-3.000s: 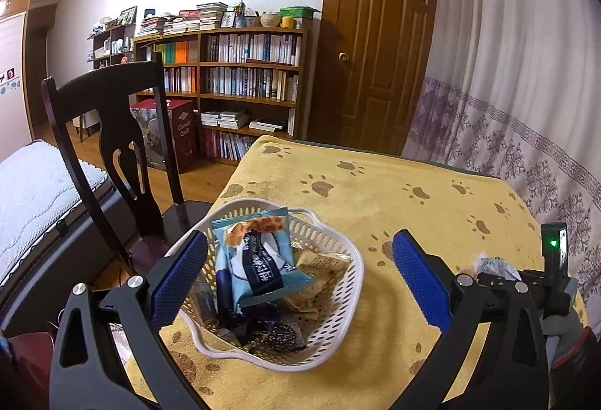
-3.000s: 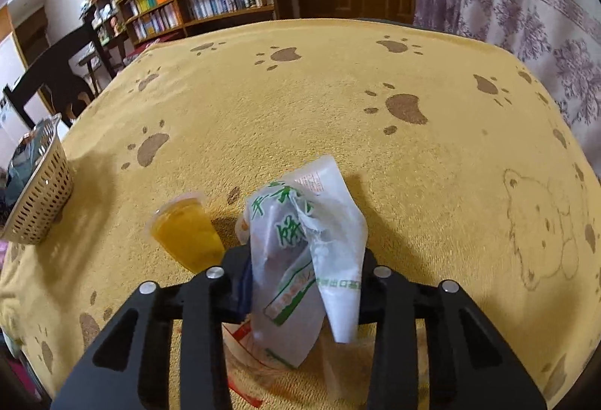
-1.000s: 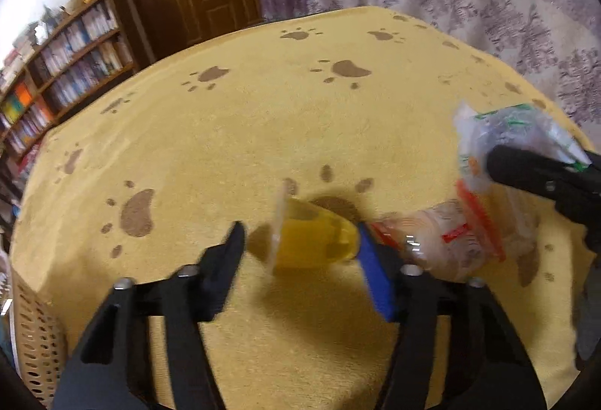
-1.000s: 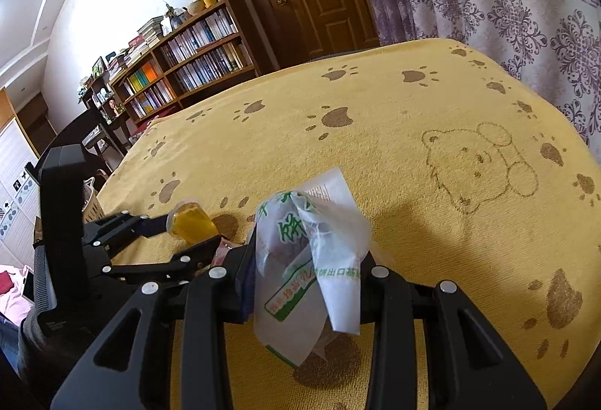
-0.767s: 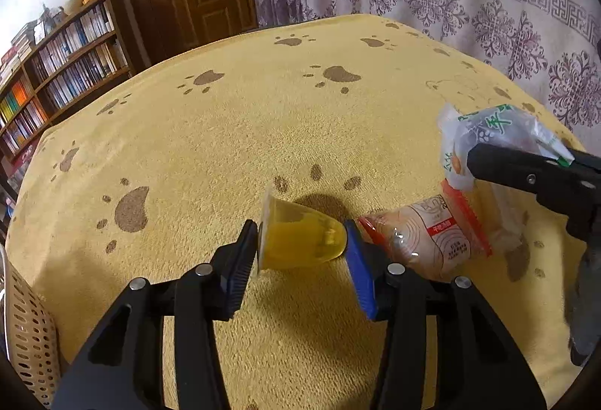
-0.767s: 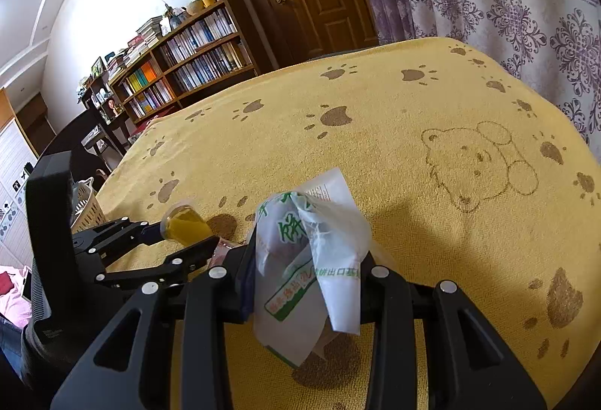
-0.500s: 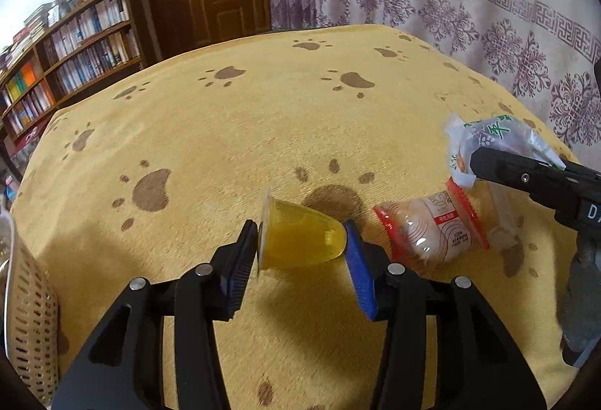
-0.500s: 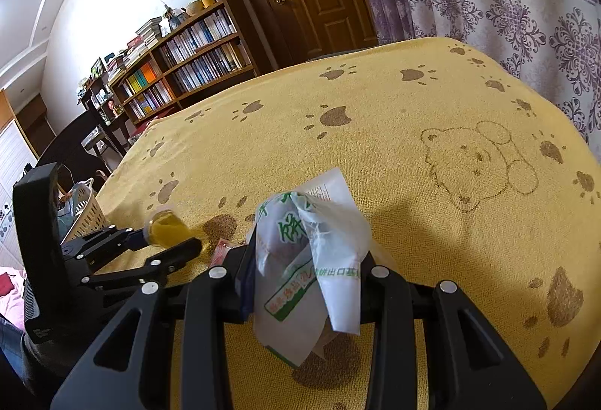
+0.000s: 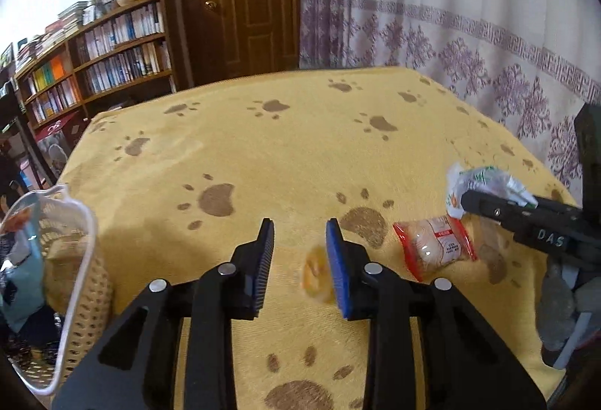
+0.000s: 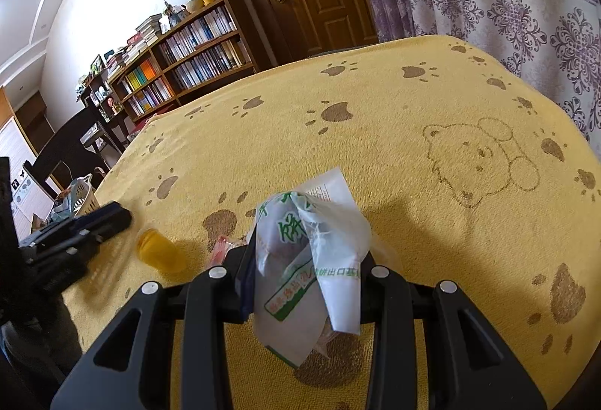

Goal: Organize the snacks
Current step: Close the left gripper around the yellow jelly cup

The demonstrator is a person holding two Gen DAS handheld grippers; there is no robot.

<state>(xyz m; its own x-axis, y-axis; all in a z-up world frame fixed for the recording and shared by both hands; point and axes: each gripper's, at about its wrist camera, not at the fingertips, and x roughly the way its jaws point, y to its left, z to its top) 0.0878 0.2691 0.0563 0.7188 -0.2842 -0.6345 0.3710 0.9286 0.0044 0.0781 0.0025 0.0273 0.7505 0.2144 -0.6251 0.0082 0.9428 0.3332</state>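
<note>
Spread apart at the left claw, with nothing clamped. Lying at its 5 o'clock on the yellow tabletop, just beside the blue pad and blurred: the orange jelly cup. Probably loose there and in need of a fresh grip.

Clamped tight in the right claw: a green-printed snack bag, pinched at its middle, likely for carrying to the basket.

Resting at 3 o'clock of the left claw: a red-edged pastry packet.

Standing at 9 o'clock: a white mesh basket, already holding a blue packet and wrappers too hidden to name.
</note>
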